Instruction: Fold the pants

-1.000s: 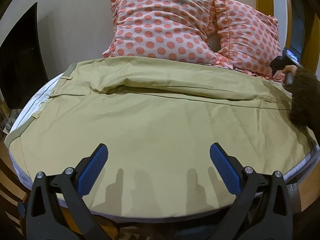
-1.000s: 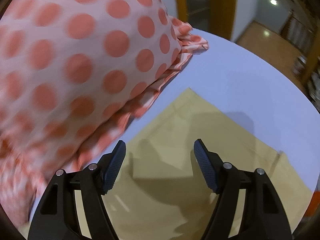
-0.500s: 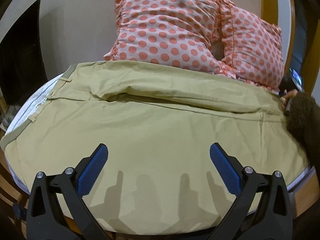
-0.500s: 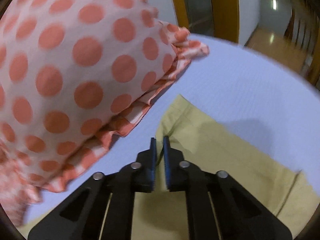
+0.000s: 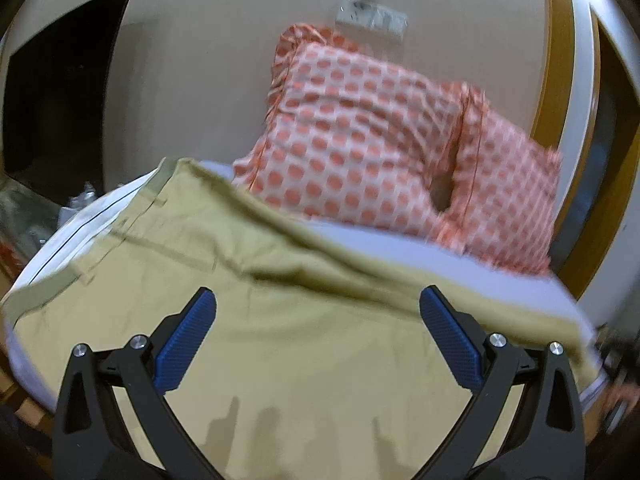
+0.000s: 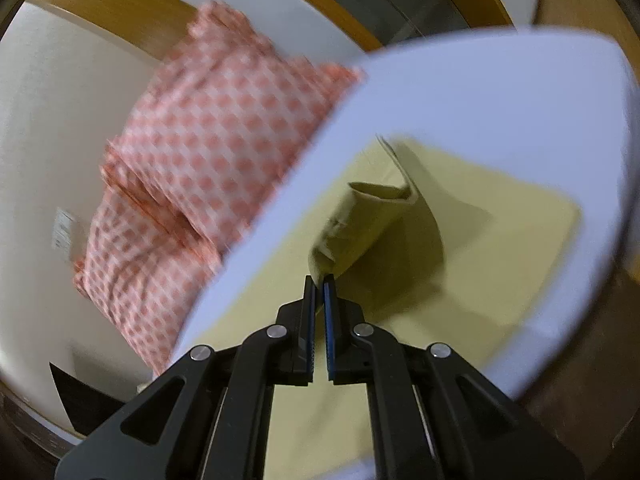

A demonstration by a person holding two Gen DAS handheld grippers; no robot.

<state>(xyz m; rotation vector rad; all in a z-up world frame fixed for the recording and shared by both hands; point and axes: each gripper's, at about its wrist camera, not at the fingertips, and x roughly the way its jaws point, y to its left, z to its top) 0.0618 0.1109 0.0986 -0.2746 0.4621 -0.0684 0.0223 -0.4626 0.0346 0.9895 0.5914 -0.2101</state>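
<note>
Khaki pants (image 5: 280, 344) lie spread across a pale sheet on the bed, waistband at the left, legs running right. My left gripper (image 5: 316, 320) is open and empty, hovering over the near leg. My right gripper (image 6: 319, 284) is shut on the hem end of a pant leg (image 6: 372, 216) and holds it lifted off the sheet; the cloth curls up and drapes back onto the flat leg (image 6: 500, 240) below.
Two orange polka-dot pillows (image 5: 372, 148) lean against the wall at the bed's head, also in the right wrist view (image 6: 208, 152). The bed's pale sheet (image 6: 500, 100) ends at a wooden frame. A dark screen (image 5: 60, 100) stands at the left.
My right gripper closed on the pant leg's end and has lifted it off the bed, away from the pillows. The left gripper stayed open and tilted upward over the pants.
</note>
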